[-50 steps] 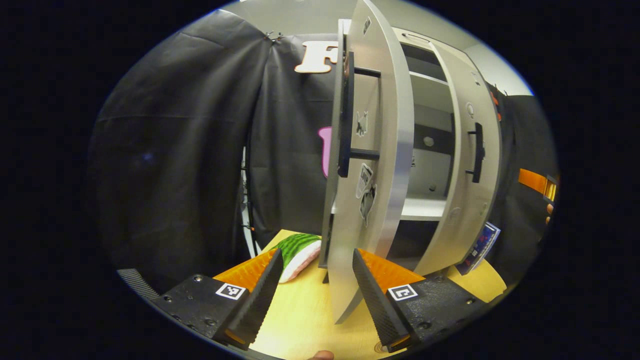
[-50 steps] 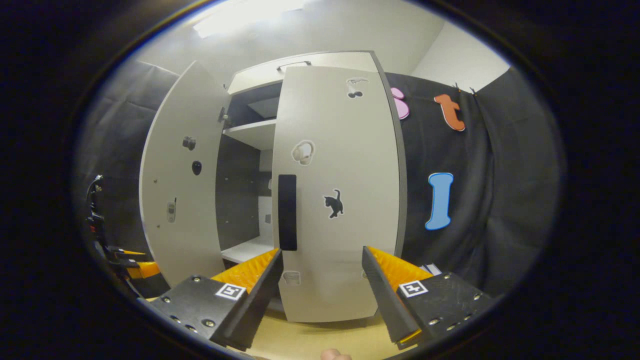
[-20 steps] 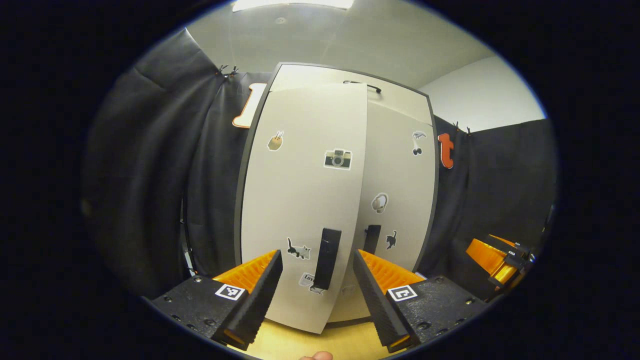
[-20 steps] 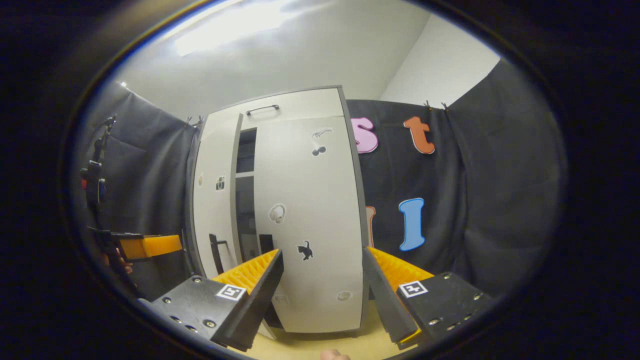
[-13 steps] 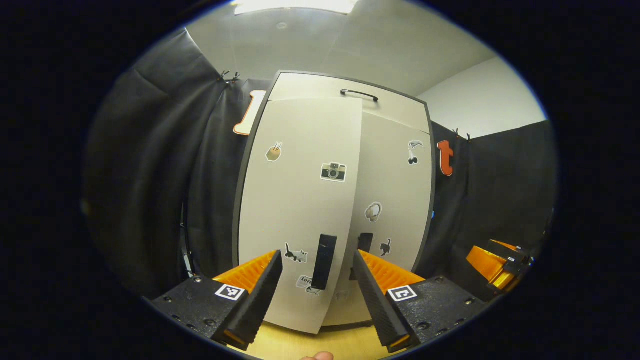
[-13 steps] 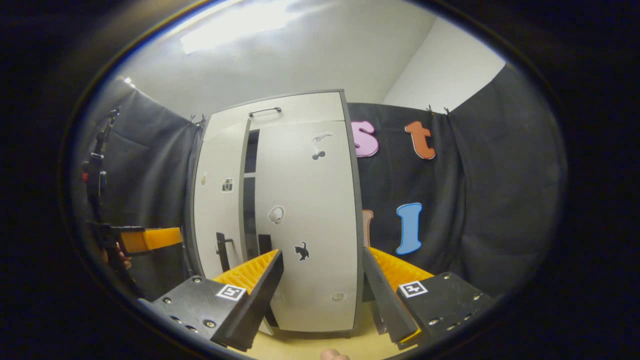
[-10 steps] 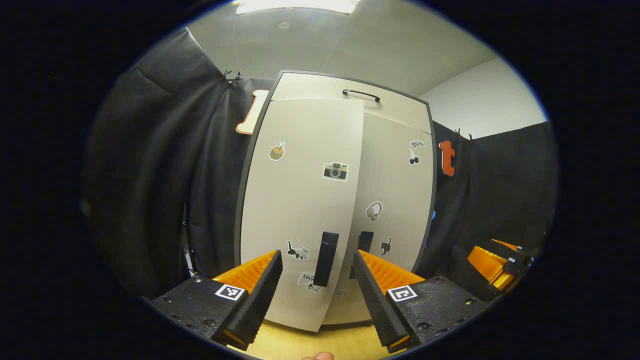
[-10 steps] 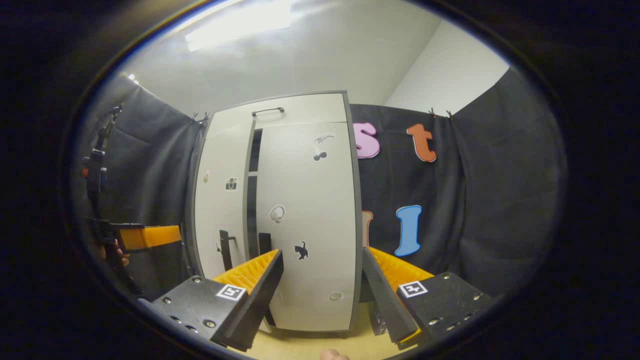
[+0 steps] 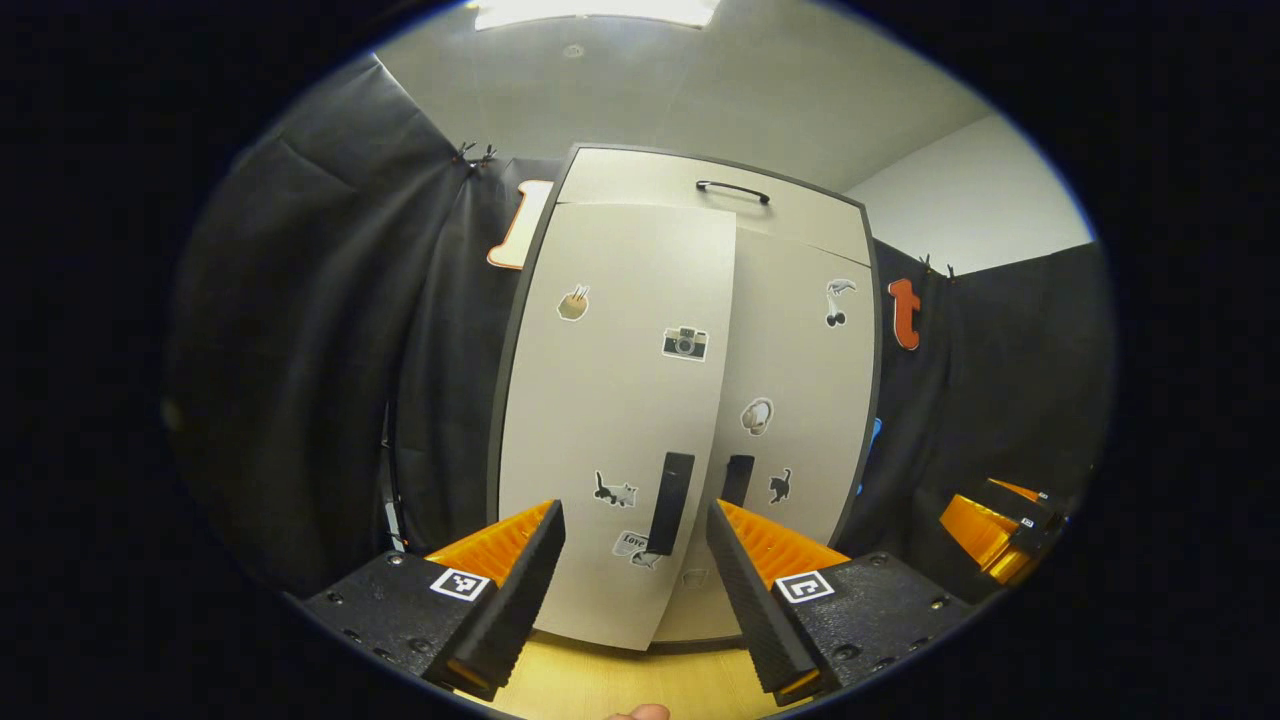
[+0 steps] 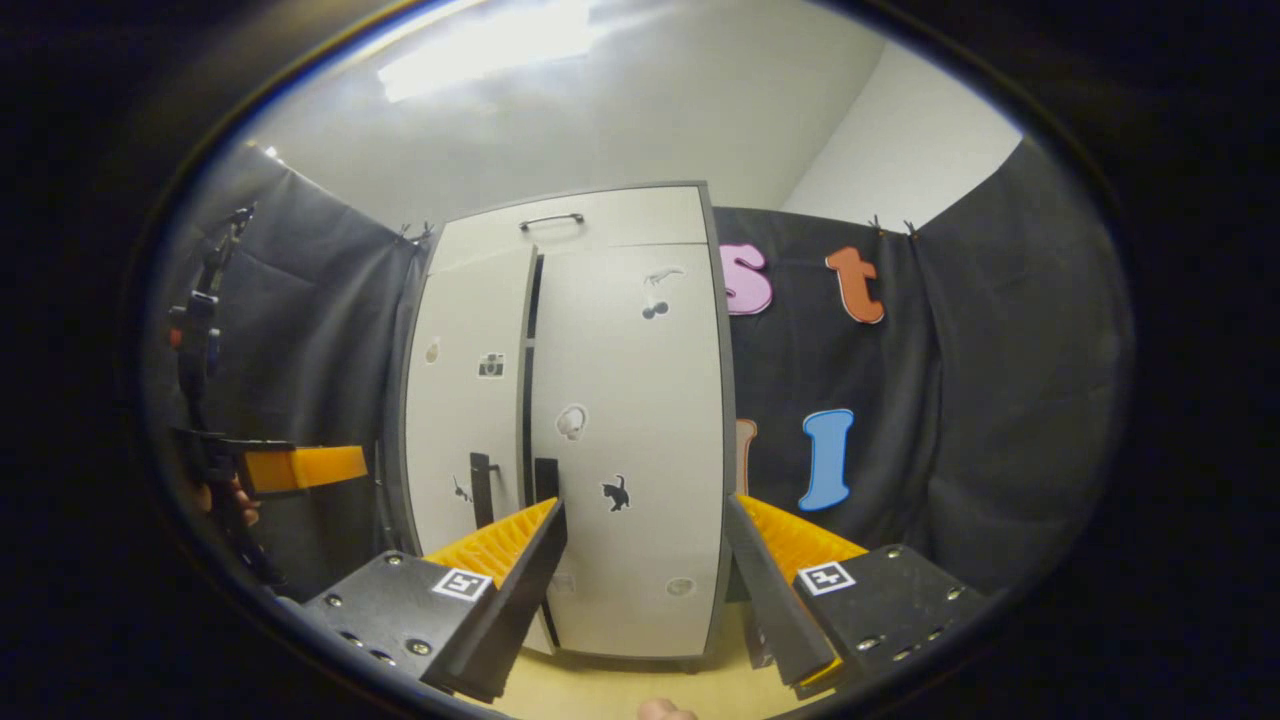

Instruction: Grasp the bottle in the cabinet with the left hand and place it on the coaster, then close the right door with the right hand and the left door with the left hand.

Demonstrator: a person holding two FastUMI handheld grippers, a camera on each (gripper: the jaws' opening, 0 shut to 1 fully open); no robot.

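A pale grey cabinet (image 9: 700, 188) with stickers stands straight ahead. Its right door (image 9: 800, 380) lies flush and shut. Its left door (image 9: 610, 420) is almost shut, its free edge still standing a little proud of the right door. In the right gripper view a thin dark gap (image 10: 527, 400) remains between left door (image 10: 465, 420) and right door (image 10: 640, 400). My left gripper (image 9: 635, 590) is open in front of the left door's dark handle (image 9: 670, 503), touching nothing. My right gripper (image 10: 645, 590) is open and empty, a short way off the right door.
Light wooden tabletop (image 9: 590, 685) runs under the cabinet. Black cloth walls close in on both sides. The right gripper (image 9: 985, 530) shows far right in the left gripper view, and the left gripper (image 10: 300, 468) with a hand shows far left in the right gripper view.
The right door went from half open to shut. The left door swung from wide open to nearly shut, its gap narrowing over the last second. Both grippers stay open.
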